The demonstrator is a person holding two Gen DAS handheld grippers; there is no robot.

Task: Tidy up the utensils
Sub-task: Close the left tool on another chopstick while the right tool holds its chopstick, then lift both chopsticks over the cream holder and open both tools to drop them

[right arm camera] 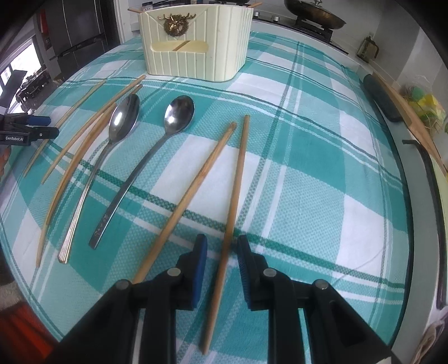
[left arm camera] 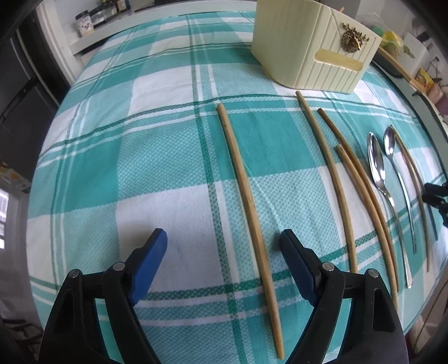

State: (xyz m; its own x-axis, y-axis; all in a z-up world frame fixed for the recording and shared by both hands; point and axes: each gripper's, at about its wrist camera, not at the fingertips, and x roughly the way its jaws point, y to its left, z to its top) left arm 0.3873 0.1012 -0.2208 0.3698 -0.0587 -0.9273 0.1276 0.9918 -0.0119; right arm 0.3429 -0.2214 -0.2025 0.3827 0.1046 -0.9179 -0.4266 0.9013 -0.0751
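I hold my right tongs (right arm camera: 221, 253) narrowly parted astride a chopstick (right arm camera: 232, 201), left tongs (left arm camera: 224, 246) wide over another (left arm camera: 246, 193); next I pinch, lift, carry to the holder (right arm camera: 193, 39).

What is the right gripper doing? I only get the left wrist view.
Observer: The right gripper is open, straddling a chopstick that lies on the cloth.
Operator: Anything else close to it?
Observer: A second chopstick lies alongside, outside the jaws.
Operator: What's behind the holder?
Observer: A dark pan, off the cloth.
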